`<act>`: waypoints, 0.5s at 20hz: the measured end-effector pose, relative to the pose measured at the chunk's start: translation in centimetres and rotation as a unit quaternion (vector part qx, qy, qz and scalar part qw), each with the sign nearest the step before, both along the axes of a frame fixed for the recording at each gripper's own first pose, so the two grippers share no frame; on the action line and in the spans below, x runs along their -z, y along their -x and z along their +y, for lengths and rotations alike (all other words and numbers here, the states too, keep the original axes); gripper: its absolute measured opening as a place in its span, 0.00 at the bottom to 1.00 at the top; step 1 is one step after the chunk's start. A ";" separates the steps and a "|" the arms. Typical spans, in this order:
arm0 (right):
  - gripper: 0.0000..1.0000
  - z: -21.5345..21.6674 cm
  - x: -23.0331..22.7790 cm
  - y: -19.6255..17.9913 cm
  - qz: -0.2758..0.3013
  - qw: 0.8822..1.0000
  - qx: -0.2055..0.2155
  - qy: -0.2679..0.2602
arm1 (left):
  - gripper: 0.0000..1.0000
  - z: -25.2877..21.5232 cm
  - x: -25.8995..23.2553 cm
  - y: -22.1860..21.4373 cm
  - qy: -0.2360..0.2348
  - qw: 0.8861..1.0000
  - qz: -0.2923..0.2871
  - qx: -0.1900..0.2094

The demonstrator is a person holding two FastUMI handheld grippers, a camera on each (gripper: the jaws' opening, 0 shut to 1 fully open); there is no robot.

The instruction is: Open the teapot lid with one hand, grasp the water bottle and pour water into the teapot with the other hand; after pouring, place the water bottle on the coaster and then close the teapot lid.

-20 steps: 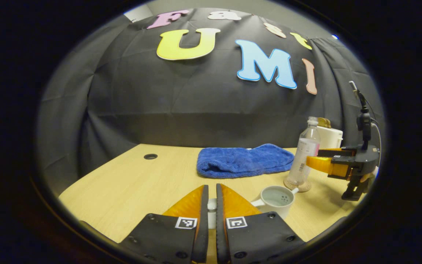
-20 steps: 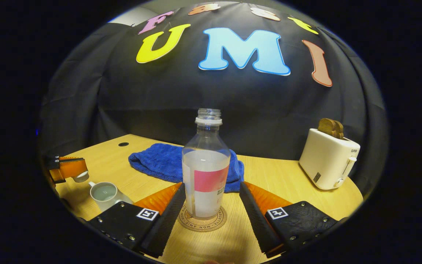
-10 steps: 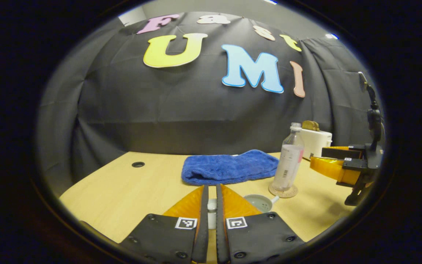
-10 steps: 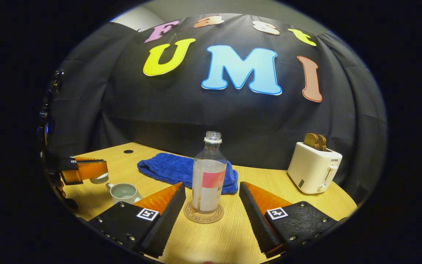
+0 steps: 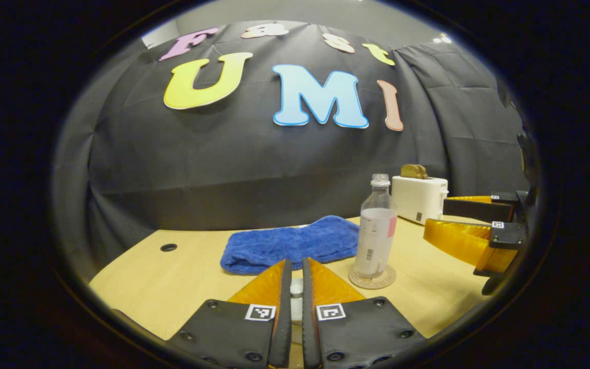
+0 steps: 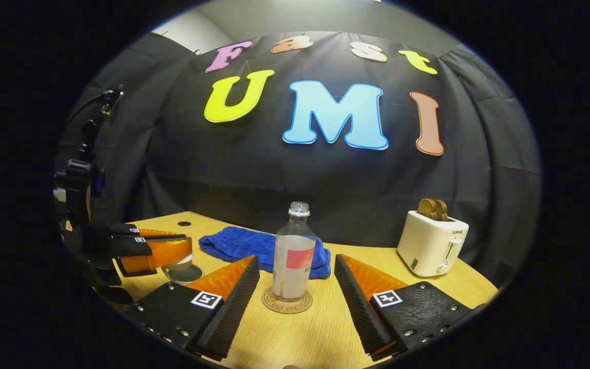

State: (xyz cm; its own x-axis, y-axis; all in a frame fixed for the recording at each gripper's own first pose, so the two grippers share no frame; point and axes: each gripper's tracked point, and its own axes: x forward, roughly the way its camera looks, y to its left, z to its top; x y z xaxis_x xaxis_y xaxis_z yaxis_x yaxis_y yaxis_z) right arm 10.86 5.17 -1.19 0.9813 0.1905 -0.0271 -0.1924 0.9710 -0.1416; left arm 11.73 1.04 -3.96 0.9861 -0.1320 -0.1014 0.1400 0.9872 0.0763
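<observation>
Two fingers of the left gripper (image 5: 296, 287) clamp the white teapot lid (image 5: 296, 293); in the right gripper view it hangs just over the teapot (image 6: 184, 272). The right gripper (image 6: 295, 287) stands wide apart, the uncapped, part-filled water bottle (image 6: 293, 253) upright on its coaster (image 6: 286, 301) beyond its tips. Behind, a blue towel (image 6: 244, 245) and toaster (image 6: 431, 243) sit on the wooden table (image 6: 325, 328).
</observation>
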 end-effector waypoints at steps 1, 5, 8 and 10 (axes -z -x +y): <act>0.92 -0.1 -0.2 -0.1 -0.003 1.000 0.000 -0.002 | 0.15 -0.2 0.4 -0.2 0.001 1.000 0.003 0.001; 0.92 -0.5 -0.5 -0.1 -0.007 1.000 0.001 -0.014 | 0.15 -0.5 1.5 -0.7 0.001 1.000 0.016 0.000; 0.92 -0.8 -0.2 -0.3 -0.004 1.000 0.001 -0.025 | 0.16 -0.4 1.4 -0.6 0.004 1.000 0.015 -0.003; 0.92 -1.0 -0.2 -0.3 -0.003 1.000 0.003 -0.027 | 0.16 -0.1 1.9 -0.6 0.006 1.000 0.020 -0.009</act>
